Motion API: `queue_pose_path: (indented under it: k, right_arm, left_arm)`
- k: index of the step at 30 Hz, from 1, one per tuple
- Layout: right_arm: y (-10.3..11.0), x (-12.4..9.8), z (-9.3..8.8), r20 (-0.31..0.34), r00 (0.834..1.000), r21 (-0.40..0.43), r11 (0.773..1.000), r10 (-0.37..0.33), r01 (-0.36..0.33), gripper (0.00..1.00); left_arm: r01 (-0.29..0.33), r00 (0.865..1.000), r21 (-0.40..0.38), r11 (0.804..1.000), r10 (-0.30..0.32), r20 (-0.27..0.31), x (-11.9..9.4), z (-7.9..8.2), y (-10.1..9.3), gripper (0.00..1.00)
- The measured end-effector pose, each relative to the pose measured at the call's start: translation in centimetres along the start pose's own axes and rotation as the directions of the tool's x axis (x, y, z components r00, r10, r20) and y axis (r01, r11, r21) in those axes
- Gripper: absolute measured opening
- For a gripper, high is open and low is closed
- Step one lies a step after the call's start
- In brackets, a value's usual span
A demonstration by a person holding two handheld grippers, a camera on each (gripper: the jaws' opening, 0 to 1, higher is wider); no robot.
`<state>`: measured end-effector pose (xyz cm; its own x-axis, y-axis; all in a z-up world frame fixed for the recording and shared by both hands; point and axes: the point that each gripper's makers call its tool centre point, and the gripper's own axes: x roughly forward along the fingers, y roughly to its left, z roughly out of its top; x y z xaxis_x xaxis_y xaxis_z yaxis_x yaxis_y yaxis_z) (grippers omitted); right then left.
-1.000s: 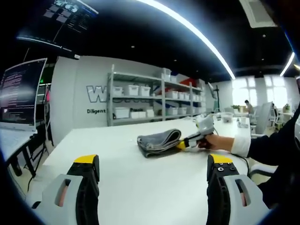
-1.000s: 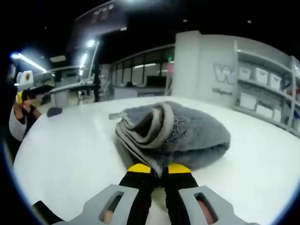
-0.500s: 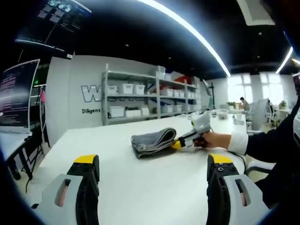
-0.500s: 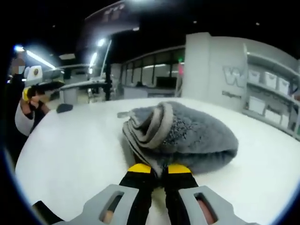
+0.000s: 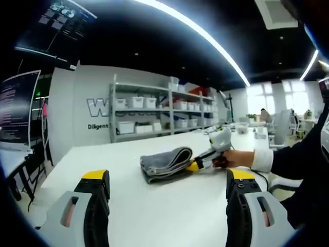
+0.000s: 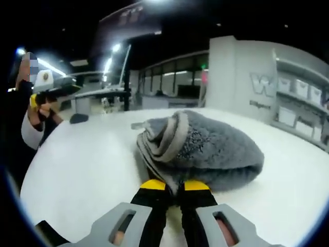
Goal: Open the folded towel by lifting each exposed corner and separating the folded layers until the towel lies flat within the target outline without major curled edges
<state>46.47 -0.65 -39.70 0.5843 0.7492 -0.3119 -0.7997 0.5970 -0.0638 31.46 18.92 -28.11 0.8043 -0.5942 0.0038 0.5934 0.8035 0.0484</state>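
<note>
A folded grey towel (image 5: 165, 163) lies on the white table (image 5: 169, 206); in the right gripper view the towel (image 6: 205, 149) bulges up, its layered edges facing the camera. My right gripper (image 6: 174, 186) is shut on the towel's near edge, its yellow-tipped fingers (image 6: 152, 187) pressed together around the cloth. In the left gripper view that right gripper (image 5: 198, 164) touches the towel's right end, held by a hand (image 5: 234, 158). My left gripper (image 5: 169, 180) stands open over the table, well short of the towel, nothing between its fingers. The left gripper (image 6: 49, 92) also appears far left in the right gripper view.
Shelving with white bins (image 5: 149, 116) lines the back wall. A monitor (image 5: 18, 110) stands at the left. A small dark object (image 6: 78, 118) lies on the table's far side. The person's dark sleeve (image 5: 298, 159) reaches in from the right. Bare table surrounds the towel.
Both views have shifted slightly with the hands. The right gripper stays shut on the towel's edge; the towel's bulge looks a little flatter and wider. The left gripper remains open.
</note>
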Motion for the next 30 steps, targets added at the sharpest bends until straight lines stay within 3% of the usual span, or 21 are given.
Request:
queue_pose_path:
  k: [17,30]
  right_arm:
    - [1.9,-1.1,-0.3,-0.009,1.000,0.010,1.000,0.005,-0.005,0.03]
    - [3.2,-2.1,-0.6,-0.013,1.000,0.011,1.000,0.013,-0.013,0.04]
  left_arm:
    - [-0.043,0.998,-0.019,0.999,0.044,0.033,-1.1,0.8,1.7,0.90]
    - [-0.021,0.999,-0.027,0.999,0.022,0.039,0.0,0.2,0.7,0.86]
